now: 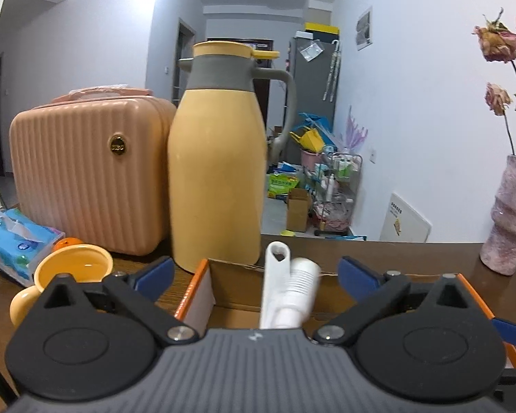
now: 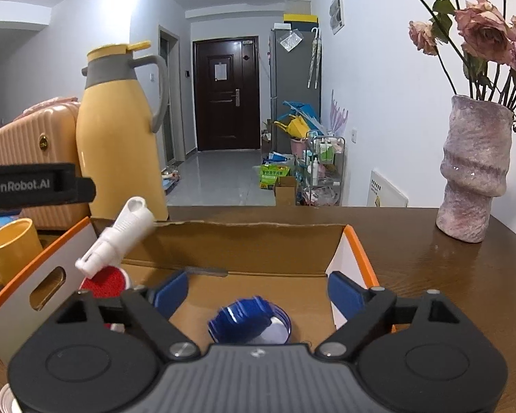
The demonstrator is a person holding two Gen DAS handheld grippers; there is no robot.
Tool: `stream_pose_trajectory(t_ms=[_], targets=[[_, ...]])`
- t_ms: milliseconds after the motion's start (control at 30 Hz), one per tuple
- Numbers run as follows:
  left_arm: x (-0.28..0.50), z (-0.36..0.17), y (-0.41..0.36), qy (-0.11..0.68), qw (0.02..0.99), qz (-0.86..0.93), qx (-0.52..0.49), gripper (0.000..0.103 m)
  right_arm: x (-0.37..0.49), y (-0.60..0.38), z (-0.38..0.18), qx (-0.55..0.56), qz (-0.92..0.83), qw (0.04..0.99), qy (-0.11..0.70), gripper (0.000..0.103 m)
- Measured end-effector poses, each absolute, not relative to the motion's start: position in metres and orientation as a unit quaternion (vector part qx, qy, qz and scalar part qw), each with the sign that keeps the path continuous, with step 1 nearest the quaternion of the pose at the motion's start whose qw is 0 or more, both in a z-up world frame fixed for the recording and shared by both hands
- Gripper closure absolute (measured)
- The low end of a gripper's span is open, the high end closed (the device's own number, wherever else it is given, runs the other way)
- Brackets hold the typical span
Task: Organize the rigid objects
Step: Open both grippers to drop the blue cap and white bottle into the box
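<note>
An open cardboard box with orange-edged white sides stands on the brown table. My left gripper is open over the box's left part. A white plastic tube piece is between its blue pads without touching either, and it looks blurred. The right wrist view shows this white piece tilted in the air above a red round thing in the box. My right gripper is open over the box's middle. Below it a blurred blue ribbed lid lies inside, clear of both pads.
Behind the box stand a yellow thermos jug and a pink ribbed case. A yellow mug and a blue tissue pack sit to the left. At the table's right stands a pink vase of dried roses.
</note>
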State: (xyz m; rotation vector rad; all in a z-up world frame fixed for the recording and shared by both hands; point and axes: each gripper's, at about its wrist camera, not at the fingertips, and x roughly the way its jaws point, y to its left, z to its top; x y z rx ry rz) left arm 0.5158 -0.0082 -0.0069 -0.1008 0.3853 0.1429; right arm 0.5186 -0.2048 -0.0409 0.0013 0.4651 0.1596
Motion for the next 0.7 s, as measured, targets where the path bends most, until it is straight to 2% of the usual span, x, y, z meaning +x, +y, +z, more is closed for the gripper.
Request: stream_pose_trajectory(t_ms=[133, 700], targets=[[0.5184, -0.0086, -0.0056, 0.198, 0.975, 0.080, -0.056, 0.000, 0.5184, -0.2056, -0.0401, 0.002, 0.076, 0.970, 0.230, 0.001], [0.5140, -0.0072, -0.0028, 0.196, 0.975, 0.084, -0.059, 0.000, 0.5130, -0.2046, -0.0352, -0.008, 0.066, 0.971, 0.228, 0.000]])
